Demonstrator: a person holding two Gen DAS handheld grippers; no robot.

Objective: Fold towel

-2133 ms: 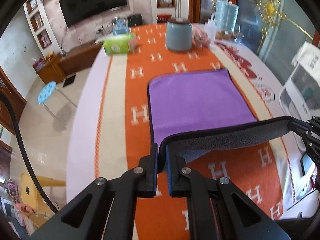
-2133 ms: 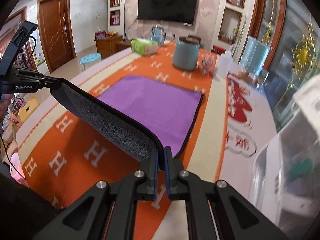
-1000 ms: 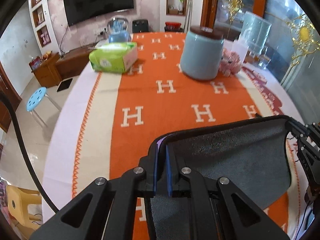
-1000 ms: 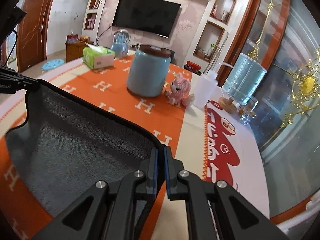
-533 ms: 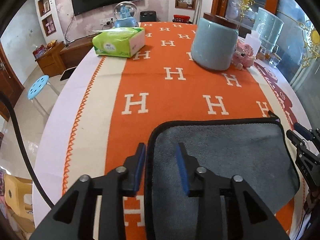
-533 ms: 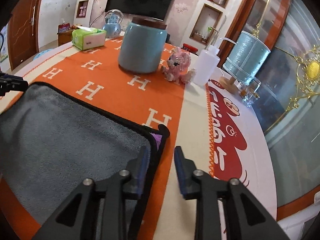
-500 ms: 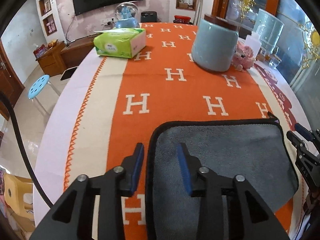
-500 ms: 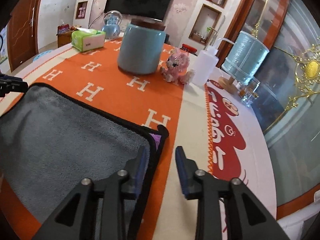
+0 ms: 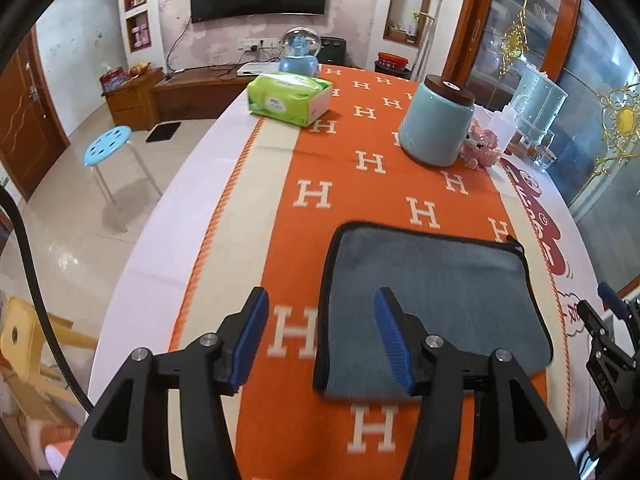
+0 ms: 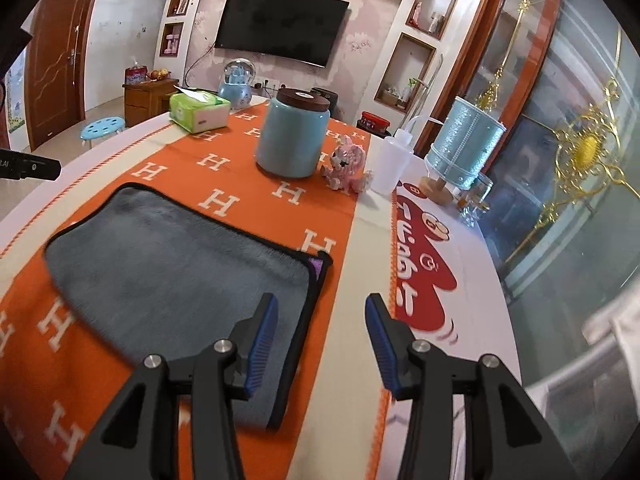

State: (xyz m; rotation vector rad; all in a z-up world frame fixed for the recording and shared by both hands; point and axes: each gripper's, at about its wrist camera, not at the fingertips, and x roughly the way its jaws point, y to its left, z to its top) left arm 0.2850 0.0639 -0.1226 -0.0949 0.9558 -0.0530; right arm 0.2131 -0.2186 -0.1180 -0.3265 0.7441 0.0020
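The towel (image 9: 432, 304) lies folded in half on the orange table runner, grey side up with a black border. It also shows in the right wrist view (image 10: 172, 276), where a bit of its purple side peeks out at the far right corner. My left gripper (image 9: 320, 336) is open and empty above the towel's near left edge. My right gripper (image 10: 320, 336) is open and empty above the towel's near right edge. The right gripper also shows at the right edge of the left wrist view (image 9: 612, 340).
A light blue jar with a brown lid (image 9: 438, 130) stands behind the towel, next to a pink toy (image 10: 348, 166) and a white squeeze bottle (image 10: 390, 166). A green tissue pack (image 9: 290, 98) lies far left. A glass dispenser (image 10: 460, 152) stands at the right.
Both grippers carried the near edge of the towel forward over the purple side, laid it down, let go, opened wide and drew back.
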